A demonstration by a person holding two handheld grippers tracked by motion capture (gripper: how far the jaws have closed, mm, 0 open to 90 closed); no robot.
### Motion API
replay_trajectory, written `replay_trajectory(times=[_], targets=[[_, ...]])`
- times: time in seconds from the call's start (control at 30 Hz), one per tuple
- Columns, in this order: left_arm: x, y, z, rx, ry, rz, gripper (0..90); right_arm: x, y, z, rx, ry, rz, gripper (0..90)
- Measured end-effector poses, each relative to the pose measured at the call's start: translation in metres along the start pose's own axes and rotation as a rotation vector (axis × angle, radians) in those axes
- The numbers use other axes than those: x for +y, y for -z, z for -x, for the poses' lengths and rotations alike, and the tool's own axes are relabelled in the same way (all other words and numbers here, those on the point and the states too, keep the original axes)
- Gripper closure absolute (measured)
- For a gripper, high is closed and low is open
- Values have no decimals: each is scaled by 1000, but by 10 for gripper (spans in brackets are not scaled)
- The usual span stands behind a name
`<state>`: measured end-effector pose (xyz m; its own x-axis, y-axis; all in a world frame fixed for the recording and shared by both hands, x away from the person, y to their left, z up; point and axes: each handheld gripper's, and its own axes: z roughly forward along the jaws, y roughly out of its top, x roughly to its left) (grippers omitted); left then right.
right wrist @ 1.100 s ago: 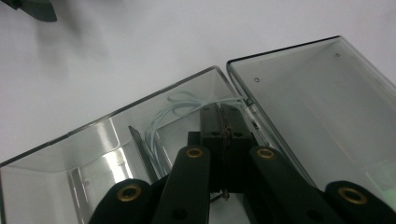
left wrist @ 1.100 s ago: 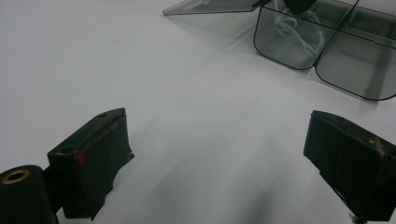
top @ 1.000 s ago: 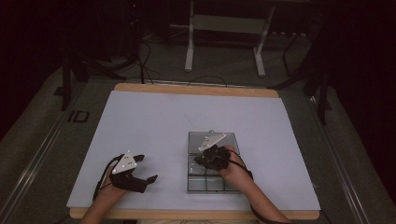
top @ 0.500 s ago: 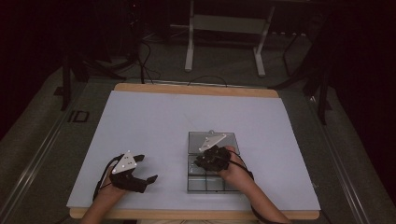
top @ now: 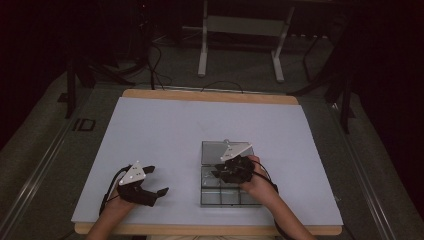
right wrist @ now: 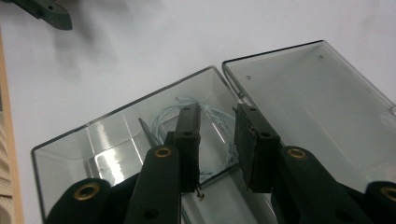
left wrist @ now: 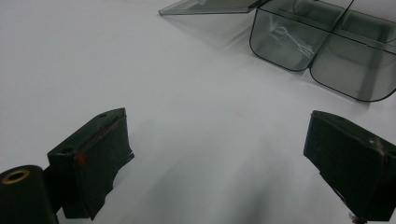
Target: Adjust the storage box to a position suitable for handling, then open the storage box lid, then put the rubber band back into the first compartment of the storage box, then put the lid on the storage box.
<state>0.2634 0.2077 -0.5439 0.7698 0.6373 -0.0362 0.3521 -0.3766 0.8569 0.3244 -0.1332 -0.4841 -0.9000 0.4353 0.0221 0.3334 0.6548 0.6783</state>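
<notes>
Clear plastic compartment box (right wrist: 116, 135), pale thread (right wrist: 212, 116) inside, beneath right gripper (right wrist: 217, 140)'s parted, just-opening jaws.

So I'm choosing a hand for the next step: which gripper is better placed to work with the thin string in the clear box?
Right. The right gripper hangs over the thin string in the clear box, jaws just opened; the left gripper rests apart.

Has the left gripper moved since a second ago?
No. In the high view the left gripper sits at the same spot against the table's near edge, left of the clear box.
</notes>
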Motion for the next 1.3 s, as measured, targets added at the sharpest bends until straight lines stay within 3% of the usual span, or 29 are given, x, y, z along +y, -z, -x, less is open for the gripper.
replay_trajectory(times=[0.33, 0.67, 1.07, 1.3], targets=[[1, 0, 0, 7, 1, -6, 72, -7, 21, 7, -28, -19, 30, 679], [5, 0, 4, 6, -13, 18, 73, -26, 57, 20, -89, -63, 73, 647], [30, -10, 12, -20, -16, 49, 72, -48, 83, 35, -150, -112, 114, 594], [43, -23, 9, -68, 30, -30, 43, -59, 92, 50, -192, -155, 142, 580]])
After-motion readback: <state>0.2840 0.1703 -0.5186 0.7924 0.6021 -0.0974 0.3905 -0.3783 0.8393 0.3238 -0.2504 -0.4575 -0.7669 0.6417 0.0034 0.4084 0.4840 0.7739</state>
